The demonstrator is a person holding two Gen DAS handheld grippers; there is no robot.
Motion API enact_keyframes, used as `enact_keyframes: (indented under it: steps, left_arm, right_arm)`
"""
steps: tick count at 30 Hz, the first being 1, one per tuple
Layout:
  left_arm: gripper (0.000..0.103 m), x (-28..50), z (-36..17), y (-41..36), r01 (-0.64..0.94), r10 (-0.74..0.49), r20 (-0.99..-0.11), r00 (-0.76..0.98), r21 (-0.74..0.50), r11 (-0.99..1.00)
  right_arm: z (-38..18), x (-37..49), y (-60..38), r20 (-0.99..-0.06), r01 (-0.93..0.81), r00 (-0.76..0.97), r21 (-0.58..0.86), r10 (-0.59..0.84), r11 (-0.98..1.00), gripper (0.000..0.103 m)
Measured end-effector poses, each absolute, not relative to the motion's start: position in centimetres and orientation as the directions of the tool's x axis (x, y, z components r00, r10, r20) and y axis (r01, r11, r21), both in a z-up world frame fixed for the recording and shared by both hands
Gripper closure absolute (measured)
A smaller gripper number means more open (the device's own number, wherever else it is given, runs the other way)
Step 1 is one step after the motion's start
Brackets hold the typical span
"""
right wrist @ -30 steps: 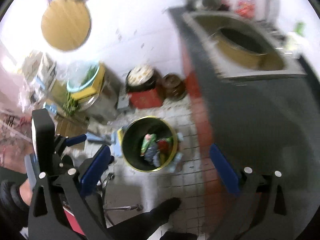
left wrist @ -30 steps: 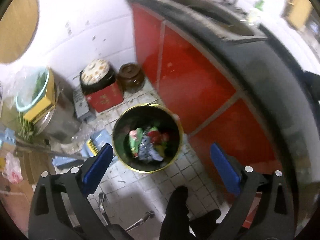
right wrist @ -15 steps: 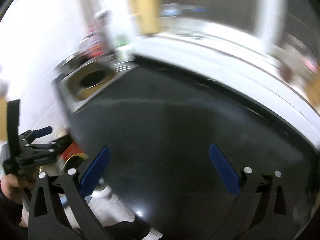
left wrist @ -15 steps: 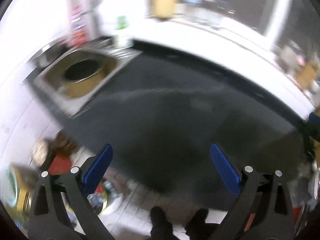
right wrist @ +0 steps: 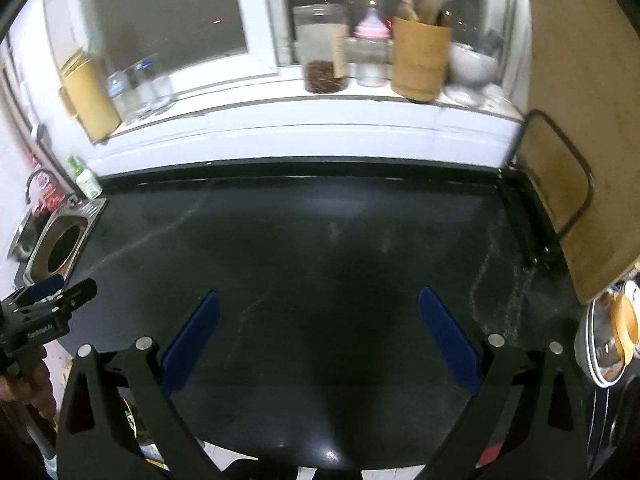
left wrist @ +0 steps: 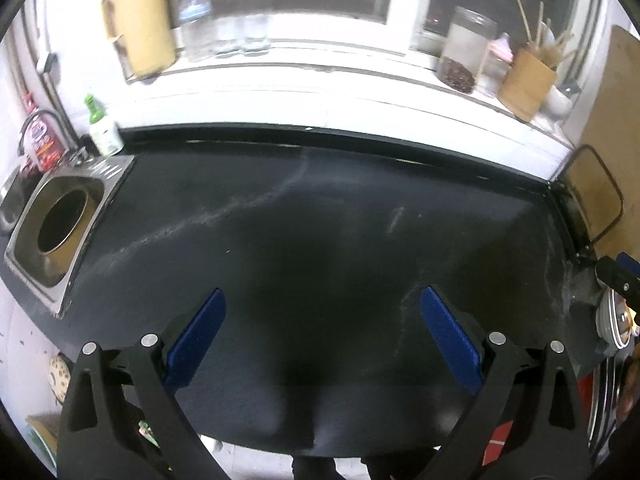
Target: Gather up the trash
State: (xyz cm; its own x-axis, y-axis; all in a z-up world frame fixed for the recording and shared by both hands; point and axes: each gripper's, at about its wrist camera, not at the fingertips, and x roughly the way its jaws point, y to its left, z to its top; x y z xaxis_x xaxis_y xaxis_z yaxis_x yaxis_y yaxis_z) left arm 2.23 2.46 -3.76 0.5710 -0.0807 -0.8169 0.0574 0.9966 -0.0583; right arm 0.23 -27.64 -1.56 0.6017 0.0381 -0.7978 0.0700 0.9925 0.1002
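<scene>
Both the left gripper (left wrist: 322, 338) and the right gripper (right wrist: 318, 338) hover spread apart and empty over the black counter (left wrist: 320, 220); no trash shows there, so its handling cannot be judged.

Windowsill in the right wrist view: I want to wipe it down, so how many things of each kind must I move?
Pitcher: 1
Water bottles: 3
Jar: 1
Baby bottle: 1
Utensil holder: 1
Bowl: 1, though blur may hide another under it
Total: 8
</scene>
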Motion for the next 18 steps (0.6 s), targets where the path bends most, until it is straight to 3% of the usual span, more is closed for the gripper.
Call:
enact_keyframes:
  steps: [18]
  left_arm:
    - [0.008, 3.5, -4.2, 1.0, 0.065, -0.07, -0.829, 0.555, -0.04, 0.997]
  right_arm:
    - [-2.5, 1.5, -28.1, -0.814, 0.073, 0.578, 0.125, 0.06, 0.989, 0.007]
